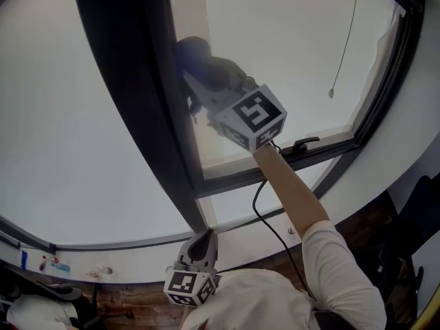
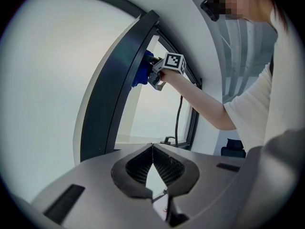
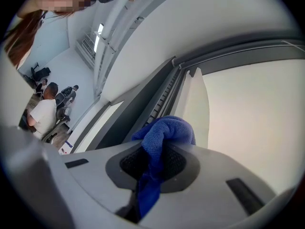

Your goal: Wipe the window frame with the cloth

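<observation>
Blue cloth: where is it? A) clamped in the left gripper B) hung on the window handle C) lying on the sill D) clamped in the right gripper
D: the right gripper view shows the blue cloth pinched between the jaws of the right gripper, up beside the dark window frame.

Cloth (image 2: 141,71) against window frame (image 2: 102,104), left gripper (image 1: 205,236) below

Washed-out daylight through the glass (image 1: 289,53) ahead of the right gripper (image 3: 153,149) silhouettes the window frame (image 1: 130,102); both gripper views warp and darken at the edges.
</observation>
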A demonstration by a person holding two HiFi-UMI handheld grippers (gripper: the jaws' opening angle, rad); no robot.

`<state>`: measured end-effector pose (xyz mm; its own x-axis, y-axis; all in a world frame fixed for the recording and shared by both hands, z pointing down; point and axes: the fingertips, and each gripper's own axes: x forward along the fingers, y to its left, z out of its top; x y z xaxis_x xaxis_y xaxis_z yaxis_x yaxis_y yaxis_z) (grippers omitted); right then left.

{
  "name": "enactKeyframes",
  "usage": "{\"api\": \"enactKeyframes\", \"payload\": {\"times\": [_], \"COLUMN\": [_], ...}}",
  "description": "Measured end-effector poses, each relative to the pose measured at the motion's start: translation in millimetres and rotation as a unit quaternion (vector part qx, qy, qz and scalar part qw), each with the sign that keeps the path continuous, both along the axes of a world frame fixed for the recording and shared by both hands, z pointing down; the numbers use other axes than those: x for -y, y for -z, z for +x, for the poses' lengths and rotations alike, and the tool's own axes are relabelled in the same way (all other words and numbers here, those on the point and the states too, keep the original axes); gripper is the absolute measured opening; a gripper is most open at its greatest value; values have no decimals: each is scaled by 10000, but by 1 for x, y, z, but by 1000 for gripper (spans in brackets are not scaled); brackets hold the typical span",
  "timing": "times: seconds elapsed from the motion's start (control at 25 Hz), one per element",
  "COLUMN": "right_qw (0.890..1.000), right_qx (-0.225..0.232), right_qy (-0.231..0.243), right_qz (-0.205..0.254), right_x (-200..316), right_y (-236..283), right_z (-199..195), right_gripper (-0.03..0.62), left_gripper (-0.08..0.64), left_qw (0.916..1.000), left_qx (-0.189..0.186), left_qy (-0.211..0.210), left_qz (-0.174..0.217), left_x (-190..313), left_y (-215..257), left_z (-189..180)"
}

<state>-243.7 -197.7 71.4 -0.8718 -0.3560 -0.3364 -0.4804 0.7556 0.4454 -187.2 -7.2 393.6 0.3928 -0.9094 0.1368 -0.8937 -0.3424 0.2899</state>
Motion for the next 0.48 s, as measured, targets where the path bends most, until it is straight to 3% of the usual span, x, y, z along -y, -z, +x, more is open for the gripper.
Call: {"api": "enactKeyframes", "payload": {"times": [0.48], "right_qw": [9998], "right_qx": [-59], "right_qy": [-91], "right_qz": [-172], "right_x": [5], "right_y": [-24], "right_z": [3], "right_gripper": [44], "left_gripper": [11], "left_qw": [9999], "left_qx": [-84], "left_qy": [-63], "left_qz": [-85], "left_x": [0], "left_y": [-5], "left_z": [4]}}
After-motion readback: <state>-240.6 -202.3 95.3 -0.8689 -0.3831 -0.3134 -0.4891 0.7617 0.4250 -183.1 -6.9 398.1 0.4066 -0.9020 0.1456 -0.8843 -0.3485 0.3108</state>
